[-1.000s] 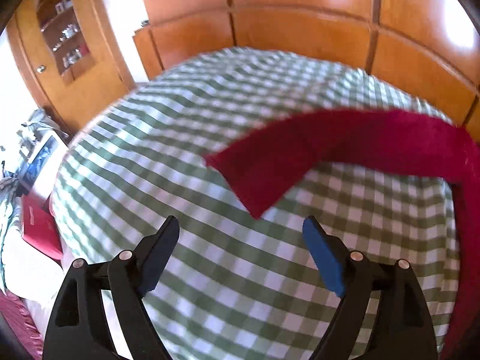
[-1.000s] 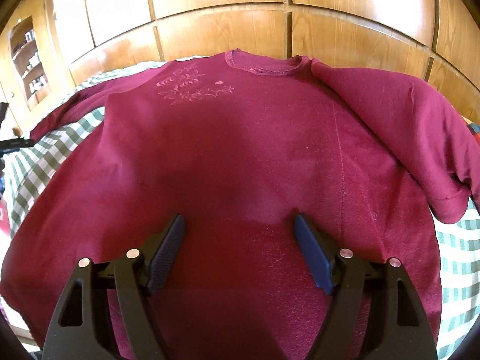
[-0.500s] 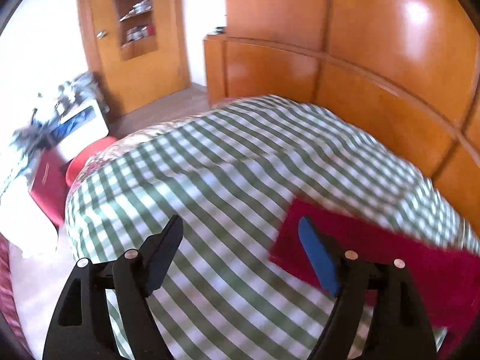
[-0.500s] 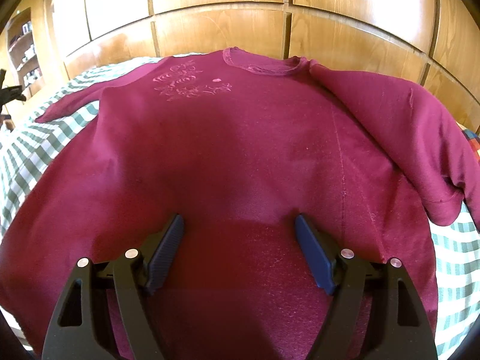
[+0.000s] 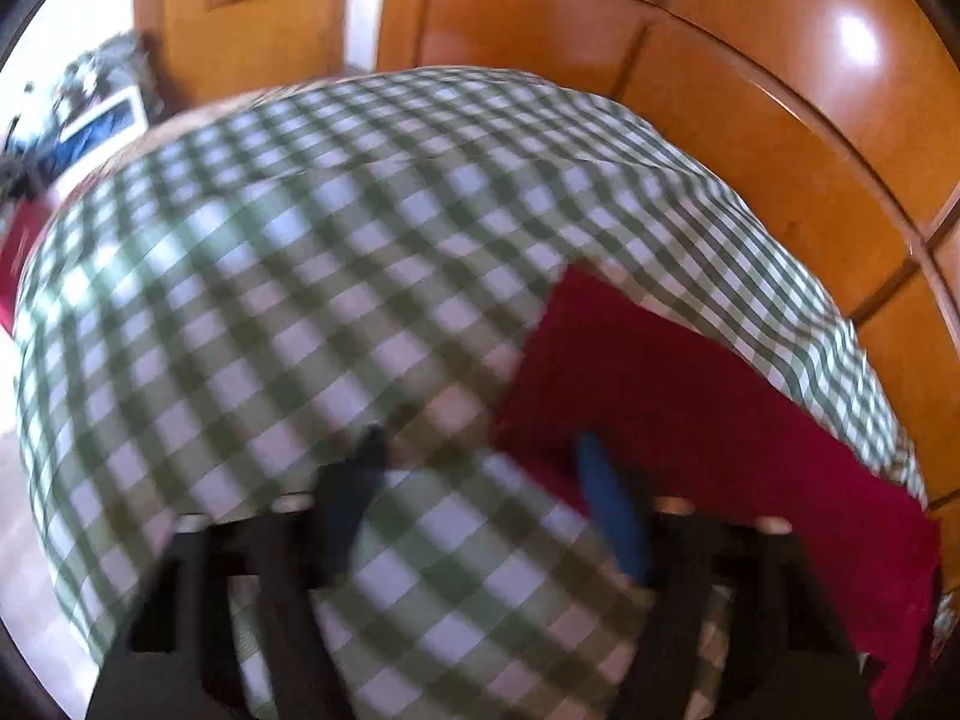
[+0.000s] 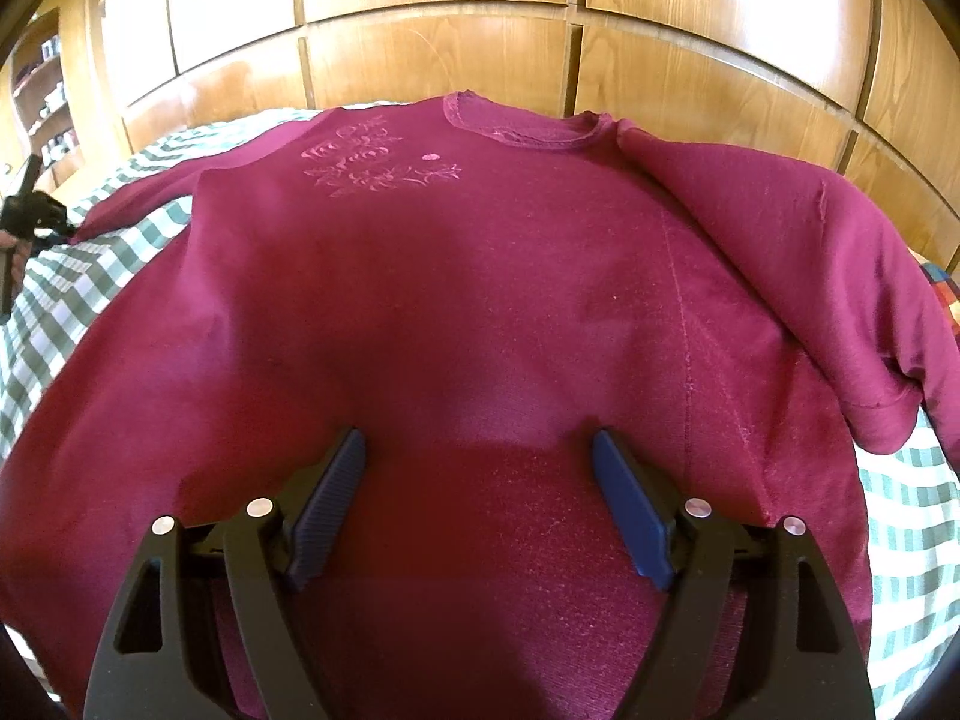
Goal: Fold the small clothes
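Left wrist view: the left tongs are hovering low over the bed, fingers spread, gripping nothing. The picture is blurring. The sleeve of the sweatshirt is lying flat on the checked cover, its cuff end just ahead and right of the blue finger. Its long axis is running from the cuff back toward the bed's right edge, alongside the wooden panelling. The left tongs are the nearer pair to this cuff, so the pickup is probably theirs.

Right wrist view: the right tongs are standing spread over the lower body of the sweatshirt, holding nothing. The garment is lying face up across the bed, collar toward the panelling, hem nearest the tongs. The fabric is matte maroon knit with pale embroidery on the chest. The other sleeve is lying rumpled toward the right edge.
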Tool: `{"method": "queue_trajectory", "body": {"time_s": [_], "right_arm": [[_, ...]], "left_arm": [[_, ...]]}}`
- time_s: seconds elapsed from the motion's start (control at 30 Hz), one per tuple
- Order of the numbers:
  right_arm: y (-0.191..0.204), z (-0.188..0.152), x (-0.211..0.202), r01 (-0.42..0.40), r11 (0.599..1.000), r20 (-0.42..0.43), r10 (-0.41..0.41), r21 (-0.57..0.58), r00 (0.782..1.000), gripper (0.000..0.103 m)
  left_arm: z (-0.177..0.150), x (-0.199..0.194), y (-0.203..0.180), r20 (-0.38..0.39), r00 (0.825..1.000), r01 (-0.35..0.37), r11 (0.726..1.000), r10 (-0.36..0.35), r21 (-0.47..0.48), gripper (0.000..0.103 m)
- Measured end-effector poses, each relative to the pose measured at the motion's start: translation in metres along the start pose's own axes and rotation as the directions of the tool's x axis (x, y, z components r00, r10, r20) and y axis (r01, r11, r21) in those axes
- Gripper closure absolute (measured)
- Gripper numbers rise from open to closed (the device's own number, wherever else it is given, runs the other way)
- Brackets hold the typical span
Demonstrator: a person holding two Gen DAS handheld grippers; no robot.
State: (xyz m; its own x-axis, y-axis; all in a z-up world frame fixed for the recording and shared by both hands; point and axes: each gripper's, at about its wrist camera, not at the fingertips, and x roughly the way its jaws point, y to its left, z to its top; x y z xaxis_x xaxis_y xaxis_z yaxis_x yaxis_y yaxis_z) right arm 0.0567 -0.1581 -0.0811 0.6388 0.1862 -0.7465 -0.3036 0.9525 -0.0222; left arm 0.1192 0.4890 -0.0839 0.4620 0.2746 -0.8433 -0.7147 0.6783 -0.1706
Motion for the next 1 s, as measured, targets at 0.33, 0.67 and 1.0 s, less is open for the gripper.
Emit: {"method": "queue_trajectory", "body": {"time_s": [0.33, 0.67, 1.0], "right_arm": [[-0.002, 0.000, 0.000, -0.001, 1.000, 0.003, 0.001, 0.001, 1.000, 0.025], [-0.006, 0.002, -0.003, -0.019, 1.000, -0.006, 0.019, 0.015, 1.000, 0.025], [-0.108, -0.007, -0.077, 0.112, 0.962, 0.034, -0.125, 0.250, 0.992, 0.035]], "left_arm": [[0.022, -0.004, -0.023, 0.069, 0.990, -0.128, 0.989, 0.123, 0.074, 0.095], [-0.013, -0.036, -0.072, 0.154, 0.978, -0.156, 0.985, 0.143, 0.077, 0.057], [-0.157, -0.138, -0.243, 0.095, 0.928, 0.265, 0.816, -0.360, 0.513, 0.044]]}}
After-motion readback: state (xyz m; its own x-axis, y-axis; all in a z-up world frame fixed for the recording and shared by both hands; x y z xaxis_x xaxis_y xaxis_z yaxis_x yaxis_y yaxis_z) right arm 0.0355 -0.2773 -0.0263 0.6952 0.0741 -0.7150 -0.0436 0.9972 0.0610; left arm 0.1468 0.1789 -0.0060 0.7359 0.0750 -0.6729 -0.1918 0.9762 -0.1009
